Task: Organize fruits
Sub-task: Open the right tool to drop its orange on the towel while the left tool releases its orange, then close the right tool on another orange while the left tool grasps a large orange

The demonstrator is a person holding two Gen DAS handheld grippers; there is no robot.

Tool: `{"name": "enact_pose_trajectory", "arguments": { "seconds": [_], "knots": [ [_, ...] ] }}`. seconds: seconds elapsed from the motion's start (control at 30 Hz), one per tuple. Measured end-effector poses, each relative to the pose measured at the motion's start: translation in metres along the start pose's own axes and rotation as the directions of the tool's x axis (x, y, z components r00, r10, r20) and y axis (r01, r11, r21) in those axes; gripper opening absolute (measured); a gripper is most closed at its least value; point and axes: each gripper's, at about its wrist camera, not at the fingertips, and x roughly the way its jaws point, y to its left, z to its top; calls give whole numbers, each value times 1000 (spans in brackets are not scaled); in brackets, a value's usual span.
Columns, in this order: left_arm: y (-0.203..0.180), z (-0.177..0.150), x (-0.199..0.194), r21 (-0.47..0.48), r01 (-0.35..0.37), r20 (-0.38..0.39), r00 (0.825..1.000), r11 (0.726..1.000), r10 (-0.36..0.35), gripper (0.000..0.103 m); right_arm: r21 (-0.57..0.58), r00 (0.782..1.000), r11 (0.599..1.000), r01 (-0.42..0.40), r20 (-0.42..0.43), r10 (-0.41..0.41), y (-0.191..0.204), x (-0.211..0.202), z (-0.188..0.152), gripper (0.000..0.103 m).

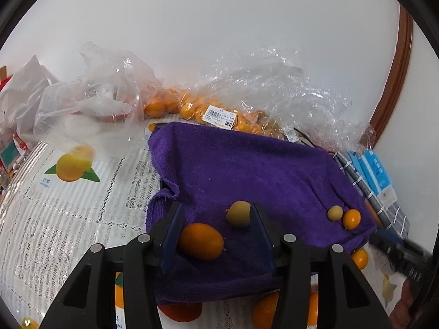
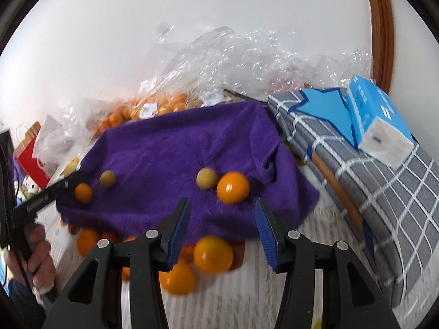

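A purple towel [image 1: 247,164] covers a raised surface; it also shows in the right wrist view [image 2: 178,150]. My left gripper [image 1: 216,213] is open over the towel, with an orange fruit [image 1: 201,241] by its left finger and a yellow-green fruit [image 1: 238,213] by its right fingertip. A second yellow-green fruit [image 1: 335,213] and small orange fruit [image 1: 351,218] lie at the towel's right edge. My right gripper [image 2: 222,208] is open and empty near the towel's front edge, just short of an orange fruit [image 2: 233,187] and a yellow-green fruit [image 2: 206,178]. An orange fruit [image 2: 213,255] lies on the table under it.
Clear plastic bags of small oranges [image 1: 219,109] lie behind the towel. A grey checked cushion [image 2: 384,192] with a blue tissue pack [image 2: 378,120] is on the right. A fruit-print tablecloth [image 1: 68,192] covers the table. More bags and a red box [image 2: 30,159] are at left.
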Motion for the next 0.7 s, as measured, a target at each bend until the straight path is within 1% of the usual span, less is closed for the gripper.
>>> {"name": "enact_pose_trajectory", "arguments": {
  "seconds": [0.07,0.2,0.37,0.53,0.63,0.7],
  "knots": [
    [0,0,-4,-4,2,18,1000,1000,-2,48,-10,1000,1000,16,-12,-16,3,-1,-10,48],
    [-1,0,-8,9,-19,45,999,1000,19,48,25,999,999,22,-48,-21,0,8,-22,46],
    [-1,1,-10,5,-8,50,999,1000,7,48,87,998,996,-19,-55,24,-7,16,-21,46],
    [-5,0,-14,17,0,62,998,1000,-1,48,100,994,993,-65,-83,73,-3,26,-21,46],
    [-6,-1,-16,22,-1,69,998,1000,0,48,86,992,992,-95,-73,101,3,25,-21,33],
    [-7,-3,-17,27,-1,74,997,1000,-1,48,79,995,994,-74,-68,80,4,22,-23,33]
  ]
}}
